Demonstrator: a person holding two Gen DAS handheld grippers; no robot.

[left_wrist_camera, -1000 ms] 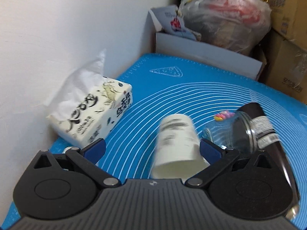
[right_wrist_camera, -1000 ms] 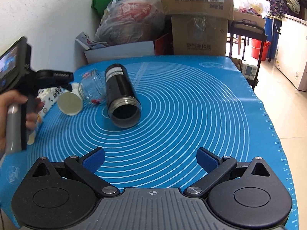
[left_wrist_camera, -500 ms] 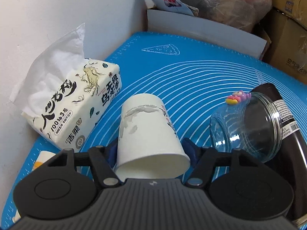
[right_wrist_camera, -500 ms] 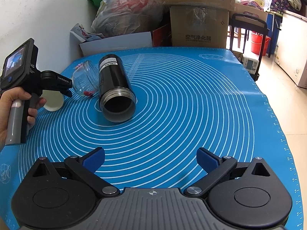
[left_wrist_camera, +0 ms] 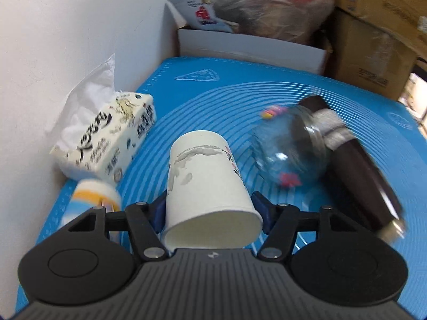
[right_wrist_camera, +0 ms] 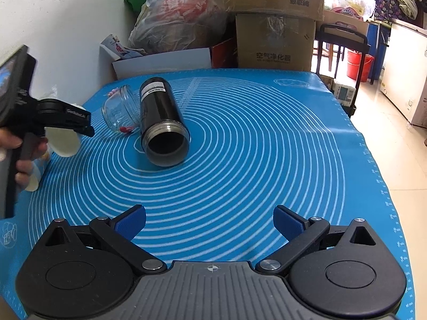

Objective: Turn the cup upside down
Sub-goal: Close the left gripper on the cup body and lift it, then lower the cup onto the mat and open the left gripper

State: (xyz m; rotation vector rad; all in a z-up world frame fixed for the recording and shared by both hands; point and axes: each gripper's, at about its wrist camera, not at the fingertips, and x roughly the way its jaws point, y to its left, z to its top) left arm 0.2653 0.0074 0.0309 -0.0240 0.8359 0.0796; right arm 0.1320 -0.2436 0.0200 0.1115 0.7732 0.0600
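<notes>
A white paper cup (left_wrist_camera: 205,181) with grey and red print lies on its side between my left gripper's fingers, its open mouth toward the camera. My left gripper (left_wrist_camera: 210,214) is shut on the cup near its rim and holds it over the blue mat (left_wrist_camera: 240,101). In the right wrist view the left gripper (right_wrist_camera: 66,122) shows at the far left with the cup's mouth (right_wrist_camera: 64,141) below it. My right gripper (right_wrist_camera: 209,222) is open and empty above the mat's near side.
A tissue pack (left_wrist_camera: 106,136) lies by the white wall on the left. A clear glass jar (right_wrist_camera: 120,110) and a black flask (right_wrist_camera: 162,122) lie on their sides mid-mat. A small white and orange container (left_wrist_camera: 90,200) sits below my left gripper. Boxes and bags stand behind the table.
My left gripper closed on the paper cup and has lifted it off the mat, and the view has pulled back. The right gripper stays open and has barely moved.
</notes>
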